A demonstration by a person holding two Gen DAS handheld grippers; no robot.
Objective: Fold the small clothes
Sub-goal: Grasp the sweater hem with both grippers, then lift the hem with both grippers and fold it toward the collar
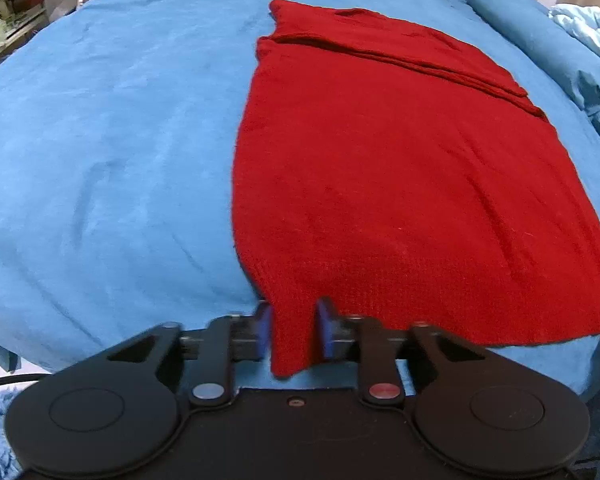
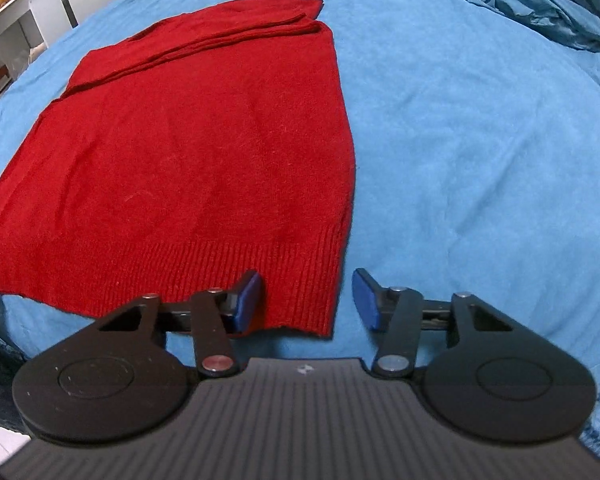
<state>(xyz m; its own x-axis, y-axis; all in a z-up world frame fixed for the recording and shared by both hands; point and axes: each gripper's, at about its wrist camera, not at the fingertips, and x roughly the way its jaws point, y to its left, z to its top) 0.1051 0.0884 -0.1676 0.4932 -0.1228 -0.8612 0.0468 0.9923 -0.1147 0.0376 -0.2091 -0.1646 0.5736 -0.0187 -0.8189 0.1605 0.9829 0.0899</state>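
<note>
Red knit: one sweater [image 1: 400, 184] lies flat on the blue bedsheet [image 1: 100, 160], its far part folded over in layers, ribbed hem nearest both cameras. Two grippers work that hem, one at each near corner. At the sweater's left corner the left gripper [image 1: 294, 330] sits low, its blue pads [image 1: 263, 328] pinching the fabric. The right gripper [image 2: 306, 300] is level with the bed, jaws spread wide around the right hem corner, one pad [image 2: 247, 300] touching the knit.
</note>
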